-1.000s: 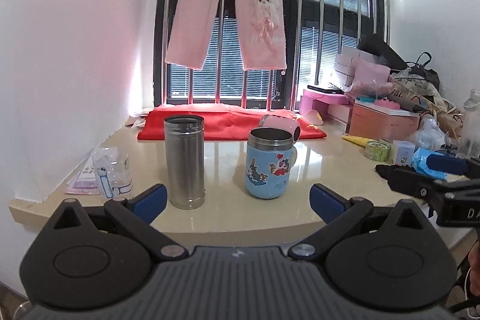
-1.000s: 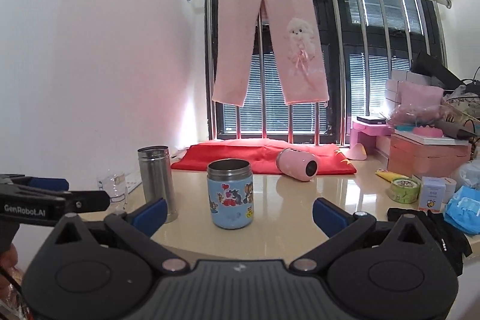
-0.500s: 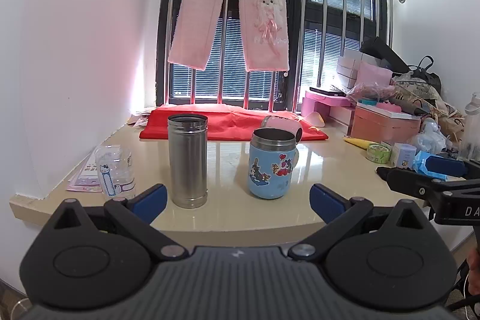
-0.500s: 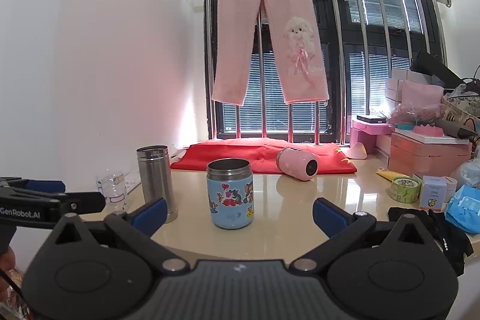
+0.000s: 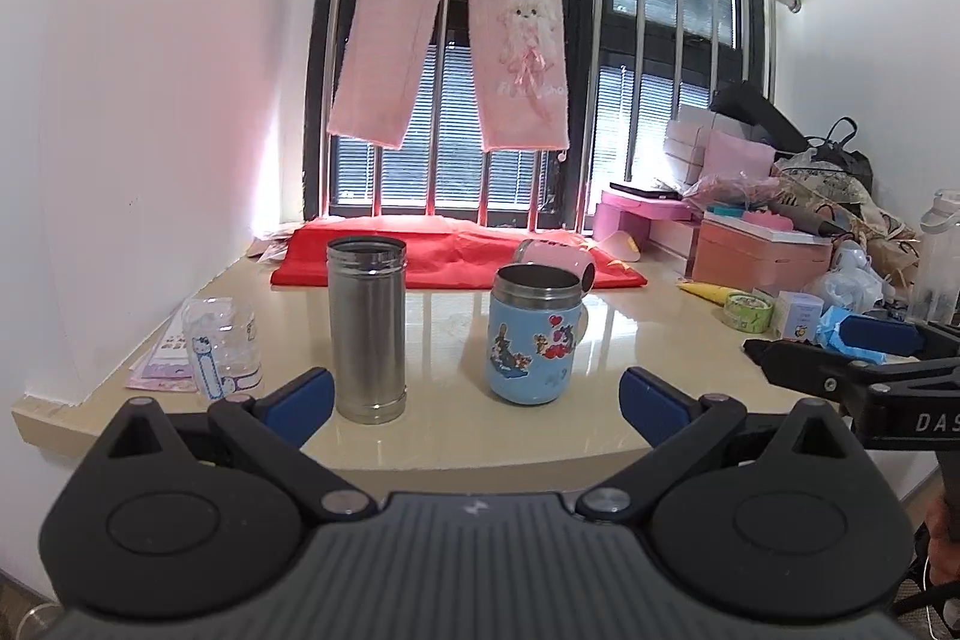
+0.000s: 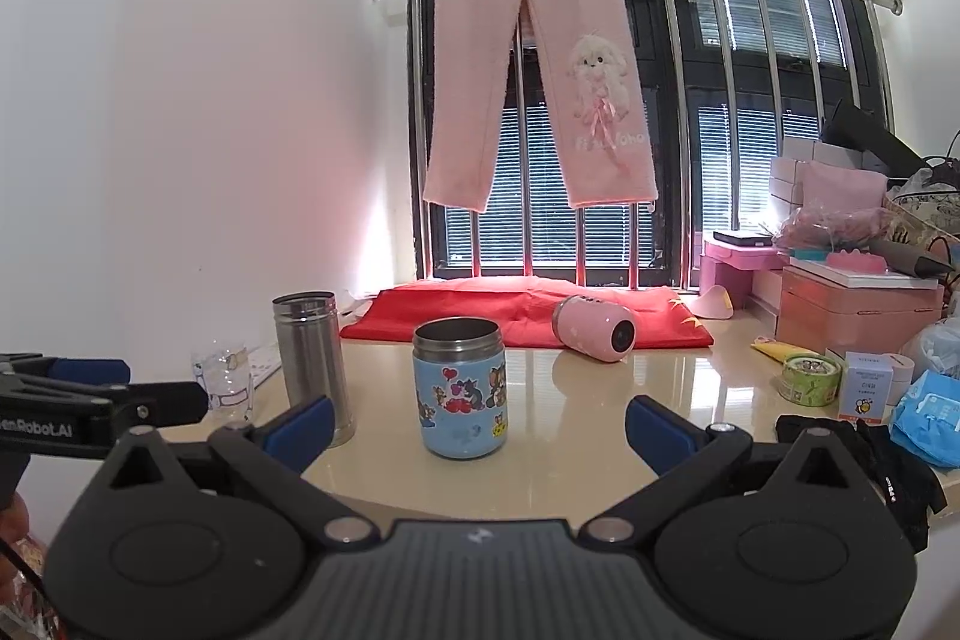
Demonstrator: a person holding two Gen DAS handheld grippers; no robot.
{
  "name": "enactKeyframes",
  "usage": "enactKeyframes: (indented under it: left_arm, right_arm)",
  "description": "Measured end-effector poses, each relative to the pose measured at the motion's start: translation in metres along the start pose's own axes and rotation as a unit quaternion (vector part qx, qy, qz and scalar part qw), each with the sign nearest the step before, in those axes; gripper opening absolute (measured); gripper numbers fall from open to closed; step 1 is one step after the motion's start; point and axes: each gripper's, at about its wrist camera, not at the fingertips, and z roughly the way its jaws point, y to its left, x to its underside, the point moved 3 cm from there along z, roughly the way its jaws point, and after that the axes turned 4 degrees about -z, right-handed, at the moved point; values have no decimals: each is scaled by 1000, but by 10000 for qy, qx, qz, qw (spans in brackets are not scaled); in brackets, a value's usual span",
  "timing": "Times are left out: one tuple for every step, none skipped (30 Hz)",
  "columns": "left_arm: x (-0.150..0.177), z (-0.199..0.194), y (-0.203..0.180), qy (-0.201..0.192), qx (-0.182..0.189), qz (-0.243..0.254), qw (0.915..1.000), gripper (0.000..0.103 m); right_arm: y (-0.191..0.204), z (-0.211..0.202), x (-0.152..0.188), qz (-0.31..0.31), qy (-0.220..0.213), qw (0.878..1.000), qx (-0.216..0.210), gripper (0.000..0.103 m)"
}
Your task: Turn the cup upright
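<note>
While others stand, pink cup [image 6: 594, 335] lies sideways (mouth rightward).

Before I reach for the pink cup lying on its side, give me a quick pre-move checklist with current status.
1. Pink cup on its side, at the red cloth's front edge: ok.
2. Right tongs open, empty: ok.
3. Left tongs open, empty: ok.
4. Straight path clear: not ok, blue cartoon mug stands upright in front.
5. Steel tumbler upright, off to the left: ok.
6. Cup empty: cannot tell.
</note>
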Motion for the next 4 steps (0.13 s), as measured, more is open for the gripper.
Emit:
enactKeyframes:
  left_arm:
    - [0, 0, 0, 0, 10, -6, 10000, 103]
    - [0, 0, 1, 17, 2, -14, 10000, 103]
    - [0, 0, 1, 34, -6, -15, 10000, 103]
    - [0, 1, 1, 48, -9, -13, 10000, 103]
  right_arm:
    - [0, 0, 0, -1, 0, 10000, -2, 103]
    - [0, 0, 0, 1, -1, 10000, -2, 103]
    - [0, 0, 0, 1, -2, 10000, 0, 103]
    - [0, 0, 0, 1, -2, 10000, 0, 103]
